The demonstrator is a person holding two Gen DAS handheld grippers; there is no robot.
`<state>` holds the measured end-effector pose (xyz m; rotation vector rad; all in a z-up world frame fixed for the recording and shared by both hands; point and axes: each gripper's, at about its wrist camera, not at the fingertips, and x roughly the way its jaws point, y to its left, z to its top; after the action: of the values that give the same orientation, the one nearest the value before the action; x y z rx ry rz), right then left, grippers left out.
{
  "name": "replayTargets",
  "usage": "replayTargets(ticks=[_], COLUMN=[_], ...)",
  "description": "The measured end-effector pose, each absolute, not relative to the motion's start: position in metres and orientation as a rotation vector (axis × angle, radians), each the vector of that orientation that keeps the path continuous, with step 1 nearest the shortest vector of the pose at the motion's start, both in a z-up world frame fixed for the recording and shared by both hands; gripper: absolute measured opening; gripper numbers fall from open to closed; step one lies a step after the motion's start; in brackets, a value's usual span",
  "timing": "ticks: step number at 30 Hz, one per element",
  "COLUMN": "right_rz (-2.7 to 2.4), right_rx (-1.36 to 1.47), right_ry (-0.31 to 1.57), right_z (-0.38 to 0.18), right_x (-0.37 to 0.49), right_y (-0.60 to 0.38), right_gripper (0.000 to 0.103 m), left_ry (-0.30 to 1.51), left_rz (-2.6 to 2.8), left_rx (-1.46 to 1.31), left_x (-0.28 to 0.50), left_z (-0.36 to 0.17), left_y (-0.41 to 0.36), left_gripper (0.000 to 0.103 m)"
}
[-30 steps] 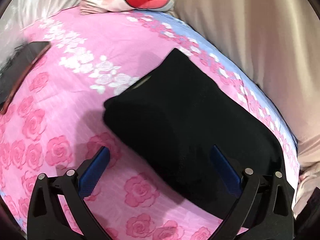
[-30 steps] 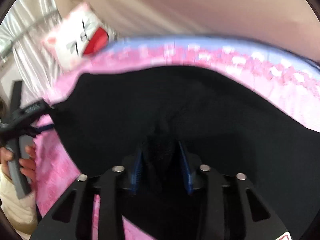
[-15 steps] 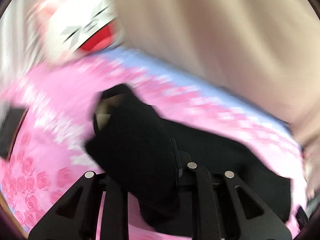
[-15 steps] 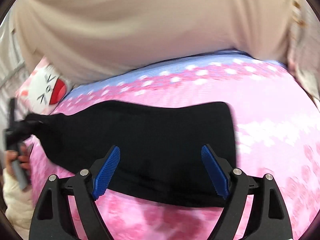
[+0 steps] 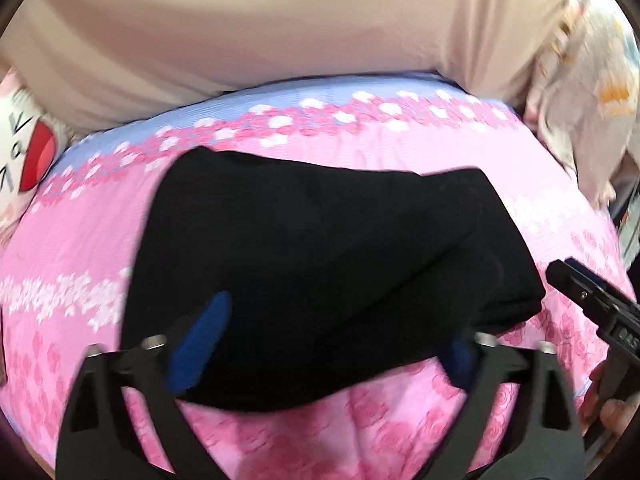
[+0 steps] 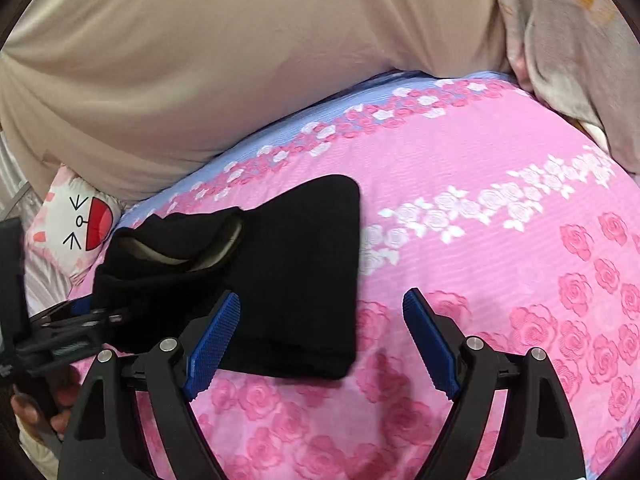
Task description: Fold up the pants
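The black pants (image 5: 328,248) lie folded into a thick bundle on the pink rose bedspread (image 5: 400,432). My left gripper (image 5: 320,344) is open, its blue pads (image 5: 204,336) spread at the bundle's near edge, with cloth draped over the gap between them. In the right wrist view the pants (image 6: 288,272) lie left of centre, with the pale waistband lining showing on top. My right gripper (image 6: 320,336) is open and empty; its left pad overlaps the pants' near right corner, its right pad is over bare bedspread. The left gripper (image 6: 72,332) shows at the bundle's left edge.
A beige quilt (image 6: 240,60) is heaped along the far side of the bed. A cartoon-face pillow (image 6: 80,224) lies at the far left. A pale floral cover (image 6: 580,40) sits at the far right. The right gripper's body (image 5: 592,304) shows at the right edge in the left wrist view.
The left gripper carried one end of the pants over onto the rest and opened. The right gripper let go of the cloth, opened and drew back toward the right.
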<state>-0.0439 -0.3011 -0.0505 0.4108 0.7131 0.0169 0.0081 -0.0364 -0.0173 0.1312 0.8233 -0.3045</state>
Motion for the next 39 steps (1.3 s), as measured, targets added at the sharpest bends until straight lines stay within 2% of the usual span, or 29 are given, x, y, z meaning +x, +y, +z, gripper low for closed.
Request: replayTargets(ticks=[7,15,22,27,28,30,32,39], right_rz=[0.169,0.389,0.372,0.406,0.401,0.411,0.452,0.449], right_rx=[0.503,0.704,0.624,0.576,0.566,0.548,0.566,0.394], right_ry=[0.684,0.825,0.868,0.872,0.873,0.88,0.898,0.72], right_z=[-0.038,-0.059,-0.07,-0.076,-0.078,-0.079,-0.077,0.025], right_x=[-0.023,0.016,0.039,0.06,0.063,0.067,0.072,0.054], right_y=[-0.291,-0.269,-0.234,-0.205,-0.198,-0.187,-0.178,-0.198], right_gripper=[0.082,0.082,0.083,0.081,0.077,0.032,0.015,0.012], left_ry=[0.867,0.843,0.848,0.823,0.811,0.791,0.781,0.751], left_rz=[-0.323,-0.311,-0.08,-0.048,-0.038,-0.019,-0.011,-0.052], left_rx=[0.093,-0.003,-0.155,-0.177,-0.16,-0.124,-0.105,-0.085], left_x=[0.007,-0.015,0.0,0.003,0.003,0.004,0.006,0.01], left_z=[-0.013,0.007,-0.012,-0.015,-0.014,-0.013,-0.013,-0.001], left_y=[-0.019,0.042,0.124,0.146,0.147,0.149,0.148,0.139], left_gripper=[0.098,0.098,0.098,0.098,0.098,0.098,0.098,0.098])
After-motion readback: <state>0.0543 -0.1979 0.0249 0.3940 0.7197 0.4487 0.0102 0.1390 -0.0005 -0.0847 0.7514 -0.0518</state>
